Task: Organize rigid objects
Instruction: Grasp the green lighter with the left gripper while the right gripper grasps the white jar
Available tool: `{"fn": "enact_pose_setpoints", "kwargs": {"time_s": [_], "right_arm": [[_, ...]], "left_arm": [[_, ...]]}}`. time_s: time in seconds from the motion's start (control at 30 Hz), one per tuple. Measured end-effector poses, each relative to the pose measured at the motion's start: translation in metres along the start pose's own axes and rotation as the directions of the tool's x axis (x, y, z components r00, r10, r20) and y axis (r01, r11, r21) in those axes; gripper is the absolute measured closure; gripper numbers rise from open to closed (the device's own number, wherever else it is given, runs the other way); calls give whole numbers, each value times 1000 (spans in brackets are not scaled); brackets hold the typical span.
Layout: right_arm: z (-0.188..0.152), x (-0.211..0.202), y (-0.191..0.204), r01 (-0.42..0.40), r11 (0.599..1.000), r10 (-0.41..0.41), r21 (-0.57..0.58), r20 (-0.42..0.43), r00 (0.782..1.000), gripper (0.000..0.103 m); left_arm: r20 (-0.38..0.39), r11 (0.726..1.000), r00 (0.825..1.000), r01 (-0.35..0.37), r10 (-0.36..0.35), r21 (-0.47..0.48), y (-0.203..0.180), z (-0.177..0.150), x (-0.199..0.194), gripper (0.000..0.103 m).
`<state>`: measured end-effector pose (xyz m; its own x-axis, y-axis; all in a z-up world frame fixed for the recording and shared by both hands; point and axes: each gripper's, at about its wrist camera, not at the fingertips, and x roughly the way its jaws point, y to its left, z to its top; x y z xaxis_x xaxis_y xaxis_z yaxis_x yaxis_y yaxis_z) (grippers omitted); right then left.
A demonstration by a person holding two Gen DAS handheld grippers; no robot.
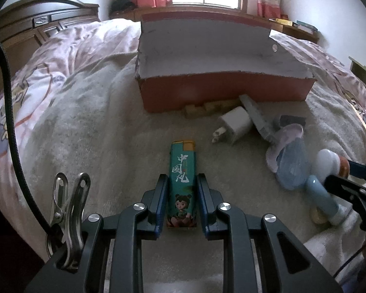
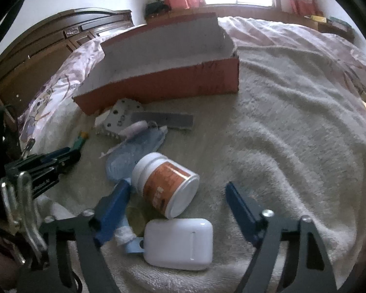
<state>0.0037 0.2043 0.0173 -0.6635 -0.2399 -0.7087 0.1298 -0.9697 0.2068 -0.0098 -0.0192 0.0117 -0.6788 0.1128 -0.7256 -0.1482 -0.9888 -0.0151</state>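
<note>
Left claw (image 1: 182, 195) clamped on teal printed lighter (image 1: 183, 183), lying on bed's cream towel (image 1: 97, 122). Right claw (image 2: 180, 210) agape around white pill bottle with orange label (image 2: 166, 183) (pads not pressing). Orange cardboard box (image 1: 219, 92) looks empty; sorting barely begun.

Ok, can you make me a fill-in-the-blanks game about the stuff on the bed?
1. The left tool is shut on the teal ____.
2. The pill bottle with the orange label is lying on its ____.
3. Inside, the orange box is ____.
4. The white case lies between the fingers of the ____ tool.

Missing words: lighter; side; empty; right
</note>
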Motion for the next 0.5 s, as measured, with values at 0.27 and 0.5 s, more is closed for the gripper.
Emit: {"fn": "enact_pose_setpoints", "kwargs": {"time_s": [0.27,0.5], "right_arm": [[1,5,4,-1,1000,1,-13,0,1000,31],[5,6,7,-10,1000,10,-21,1,1000,44]], "left_arm": [[-1,1000,1000,-15,15,20,-4,2,5,79],[1,1000,1000,-6,6,15,-2,4,6,79]]}}
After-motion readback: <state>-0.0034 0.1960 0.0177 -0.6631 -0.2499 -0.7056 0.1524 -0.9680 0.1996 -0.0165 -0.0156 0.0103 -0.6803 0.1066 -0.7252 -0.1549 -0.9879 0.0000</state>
